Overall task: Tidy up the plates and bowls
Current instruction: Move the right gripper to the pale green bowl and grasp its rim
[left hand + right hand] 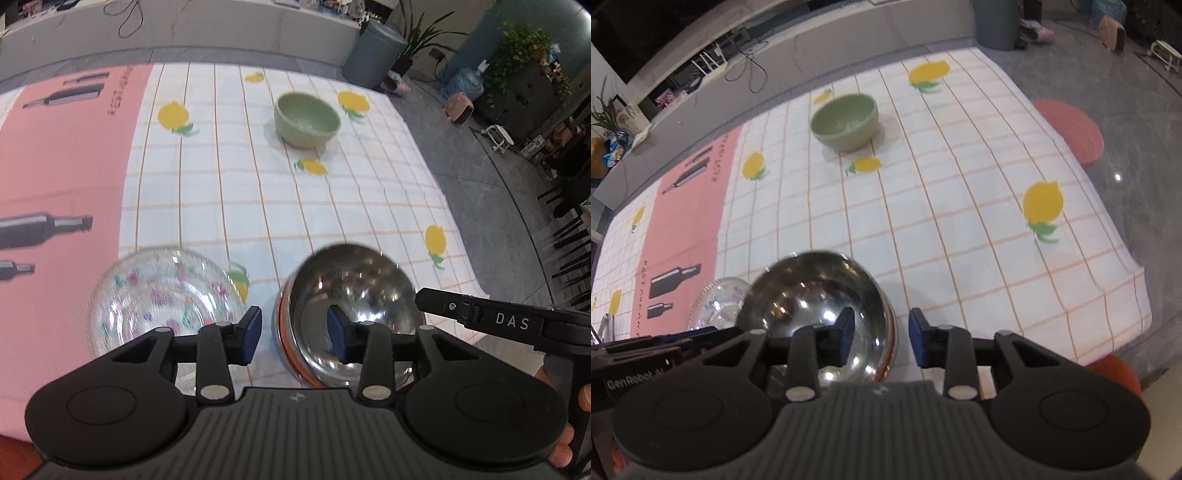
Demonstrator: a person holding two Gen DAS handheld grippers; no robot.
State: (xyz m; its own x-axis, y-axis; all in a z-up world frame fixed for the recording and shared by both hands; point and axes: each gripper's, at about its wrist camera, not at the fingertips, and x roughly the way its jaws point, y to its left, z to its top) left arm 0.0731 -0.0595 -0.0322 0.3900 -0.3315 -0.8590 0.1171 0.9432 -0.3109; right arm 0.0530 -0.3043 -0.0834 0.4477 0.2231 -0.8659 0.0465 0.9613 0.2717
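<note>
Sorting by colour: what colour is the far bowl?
Pale green bowl; clearest in the left wrist view.

A shiny steel bowl (354, 299) sits upright before me, glass plate (162, 299) at nine o'clock, green bowl (307, 119) at twelve.

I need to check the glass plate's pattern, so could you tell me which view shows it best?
The left wrist view: the glass plate lies nearly whole beside the steel bowl, its flowered pattern visible though blurred. The right wrist view shows only a sliver of it behind that bowl.
</note>
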